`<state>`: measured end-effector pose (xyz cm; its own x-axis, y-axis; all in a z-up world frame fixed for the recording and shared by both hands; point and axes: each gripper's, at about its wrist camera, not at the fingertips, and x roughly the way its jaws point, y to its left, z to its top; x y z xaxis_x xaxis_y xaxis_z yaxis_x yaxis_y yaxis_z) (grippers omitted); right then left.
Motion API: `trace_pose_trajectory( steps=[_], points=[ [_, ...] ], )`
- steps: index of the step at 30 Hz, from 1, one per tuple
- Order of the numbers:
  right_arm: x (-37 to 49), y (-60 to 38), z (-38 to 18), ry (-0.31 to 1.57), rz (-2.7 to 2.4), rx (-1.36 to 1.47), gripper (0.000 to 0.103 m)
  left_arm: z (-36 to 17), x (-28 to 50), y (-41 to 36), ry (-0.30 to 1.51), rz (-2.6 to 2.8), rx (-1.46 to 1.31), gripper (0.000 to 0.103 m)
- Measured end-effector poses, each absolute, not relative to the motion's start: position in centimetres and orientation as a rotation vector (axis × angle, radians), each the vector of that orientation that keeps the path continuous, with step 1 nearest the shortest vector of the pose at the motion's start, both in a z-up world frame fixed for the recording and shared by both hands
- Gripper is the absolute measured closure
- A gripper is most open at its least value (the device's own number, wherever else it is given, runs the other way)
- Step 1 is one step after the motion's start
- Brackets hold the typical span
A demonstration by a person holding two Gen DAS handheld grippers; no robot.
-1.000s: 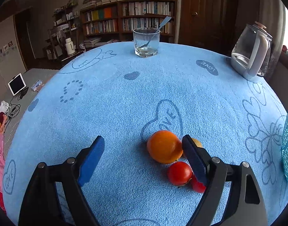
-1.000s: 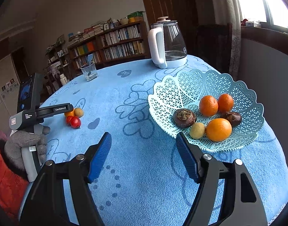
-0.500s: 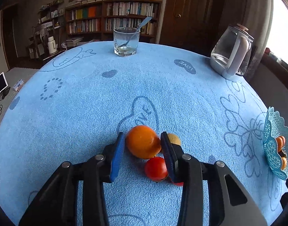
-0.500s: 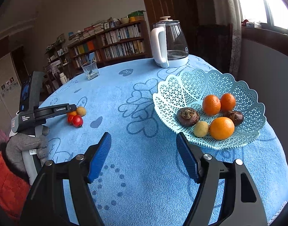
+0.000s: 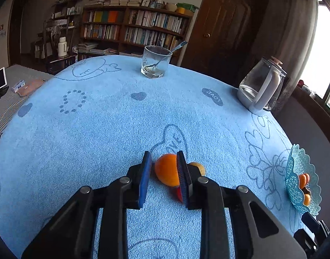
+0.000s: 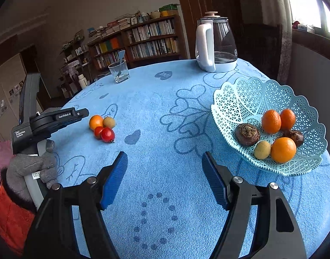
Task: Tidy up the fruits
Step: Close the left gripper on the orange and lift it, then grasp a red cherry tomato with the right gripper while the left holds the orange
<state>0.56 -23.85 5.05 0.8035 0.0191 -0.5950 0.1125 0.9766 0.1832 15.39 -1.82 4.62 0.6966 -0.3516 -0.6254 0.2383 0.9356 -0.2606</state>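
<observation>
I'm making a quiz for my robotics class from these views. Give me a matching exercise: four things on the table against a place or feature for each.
Things:
1. kettle
2. drinking glass
3. basket
4. red fruits

Features:
A. holds a spoon
B. beside the loose orange
C. white handle
D. teal lattice, with piled fruit inside

Pairs: 1-C, 2-A, 3-D, 4-B
</observation>
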Motion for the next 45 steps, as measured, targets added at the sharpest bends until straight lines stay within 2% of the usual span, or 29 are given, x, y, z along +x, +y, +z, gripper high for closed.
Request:
trace_pose_trajectory(
  steps=[1, 3, 4, 5, 8, 12, 13, 17, 24, 27, 28, 35, 45],
  points=[
    [0.8, -23.6, 5.0, 0.64, -0.045, 0.213, 0.03, 4.4, 15.5, -1.6, 0.74, -0.336, -0.178, 0.077],
    [1.1, -22.9, 4.9, 0.648, -0.035, 0.209, 0.03, 4.0, 15.8, -1.5, 0.765, -0.346, -0.204, 0.069],
    [1.2, -22.7, 4.7, 0.653, -0.03, 0.207, 0.03, 3.8, 15.8, -1.5, 0.772, -0.347, -0.213, 0.059],
    [1.4, -22.4, 4.6, 0.657, -0.026, 0.204, 0.03, 3.6, 15.9, -1.6, 0.778, -0.349, -0.217, 0.055],
    [1.6, -21.9, 4.3, 0.67, -0.017, 0.201, 0.03, 3.2, 16.2, -2.1, 0.807, -0.369, -0.215, 0.05],
    [1.8, -21.6, 4.2, 0.677, -0.011, 0.2, 0.03, 2.2, 16.9, -2.6, 0.844, -0.348, -0.197, 0.049],
    [1.8, -21.7, 4.2, 0.677, -0.011, 0.199, 0.03, 2.0, 17.1, -2.3, 0.855, -0.347, -0.214, 0.044],
    [1.8, -21.8, 4.2, 0.68, -0.013, 0.205, 0.03, 2.2, 17.0, -1.1, 0.848, -0.328, -0.253, 0.039],
    [2.4, -21.1, 4.1, 0.7, 0.01, 0.201, 0.03, 2.0, 17.0, -2.0, 0.865, -0.351, -0.216, 0.04],
    [2.7, -20.5, 4.0, 0.712, 0.025, 0.184, 0.03, 2.1, 16.7, -2.9, 0.855, -0.396, -0.181, 0.059],
    [2.8, -20.2, 4.0, 0.717, 0.029, 0.179, 0.03, 2.1, 16.6, -3.0, 0.855, -0.401, -0.177, 0.063],
    [4.1, -19.6, 3.7, 0.757, 0.058, 0.182, 0.03, 3.0, 16.1, -1.5, 0.798, -0.396, -0.239, 0.063],
    [8.6, -18.2, 3.1, 0.812, 0.116, 0.18, 0.03, 4.3, 15.2, -0.3, 0.692, -0.239, -0.181, 0.063]
  ],
)
